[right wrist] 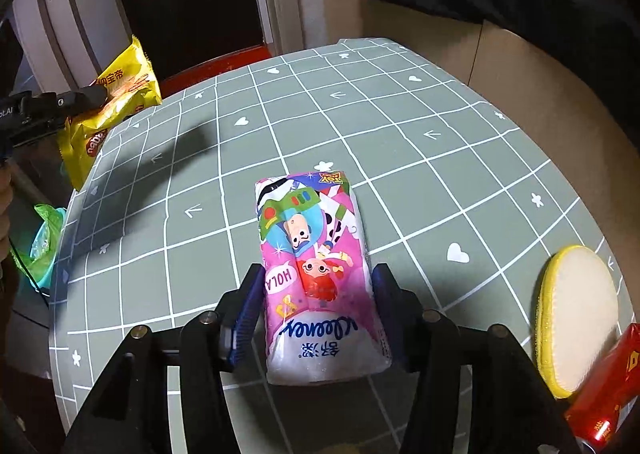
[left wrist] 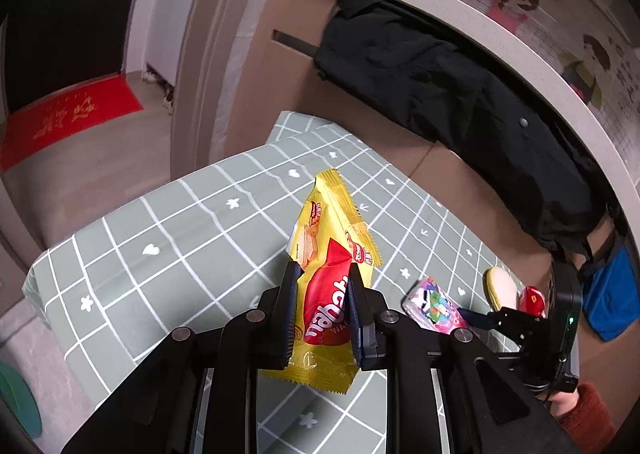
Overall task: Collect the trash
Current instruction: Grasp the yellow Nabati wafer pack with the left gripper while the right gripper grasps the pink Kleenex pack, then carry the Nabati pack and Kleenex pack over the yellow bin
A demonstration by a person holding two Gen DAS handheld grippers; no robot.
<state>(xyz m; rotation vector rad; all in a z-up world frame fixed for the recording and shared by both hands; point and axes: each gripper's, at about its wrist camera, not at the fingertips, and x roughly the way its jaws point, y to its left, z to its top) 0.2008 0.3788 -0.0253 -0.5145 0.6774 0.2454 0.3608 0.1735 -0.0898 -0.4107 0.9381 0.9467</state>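
My left gripper (left wrist: pixel 322 268) is shut on a yellow and red wafer wrapper (left wrist: pixel 332 254) and holds it up above the green checked tablecloth (left wrist: pixel 180 222). The wrapper also shows in the right wrist view (right wrist: pixel 116 102), held near the table's left edge. A pink cartoon tissue pack (right wrist: pixel 316 266) lies on the tablecloth (right wrist: pixel 400 142). My right gripper (right wrist: pixel 318 276) has its fingers on both sides of the pack; whether they press it I cannot tell. The pack also shows in the left wrist view (left wrist: pixel 434 306).
A yellow-rimmed white sponge pad (right wrist: pixel 576 318) and a red box (right wrist: pixel 608 386) lie at the table's right. A bin with a green bag (right wrist: pixel 44 238) stands below the table's left edge. A black jacket (left wrist: pixel 460 94) hangs over the cabinet behind.
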